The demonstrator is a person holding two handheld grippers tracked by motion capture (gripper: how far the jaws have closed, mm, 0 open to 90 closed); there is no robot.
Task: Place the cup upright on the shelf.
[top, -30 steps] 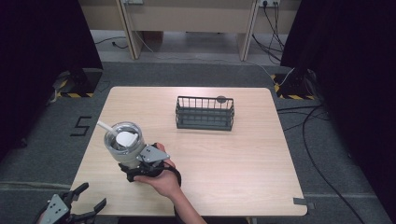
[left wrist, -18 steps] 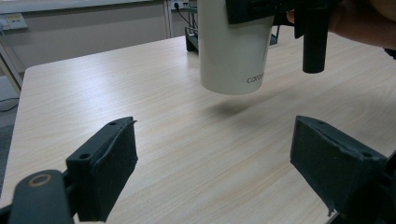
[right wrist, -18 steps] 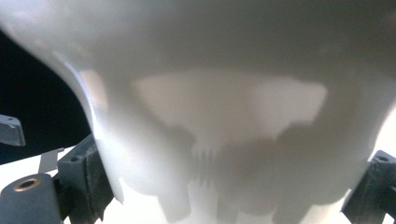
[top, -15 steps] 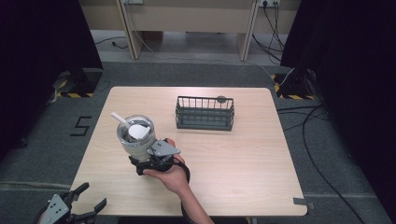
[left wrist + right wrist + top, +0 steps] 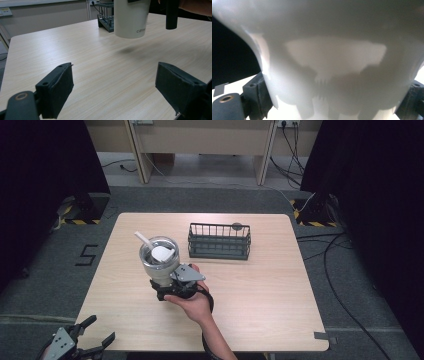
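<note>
A pale tumbler (image 5: 159,257) with a clear lid and a white straw (image 5: 142,239) hangs above the wooden table (image 5: 260,290), left of centre. My right gripper (image 5: 164,281) is shut on its lower body, with a hand behind it. In the right gripper view the tumbler's wall (image 5: 332,50) sits between both black jaws of my right gripper (image 5: 332,102). Seen in the left gripper view, the tumbler (image 5: 131,18) floats over its shadow on the table. My left gripper (image 5: 98,331) hovers off the table's near left corner, open, and nothing lies between its jaws (image 5: 115,92).
A dark wire basket (image 5: 219,241) stands at the table's far middle, just right of the tumbler; it also appears in the left gripper view (image 5: 106,15). A small round dark thing (image 5: 236,225) sits by its far rim. Grey carpet and cables surround the table.
My right gripper has carried the tumbler to the right and a little farther from the near edge, closer to the basket. The left gripper has stayed put.
</note>
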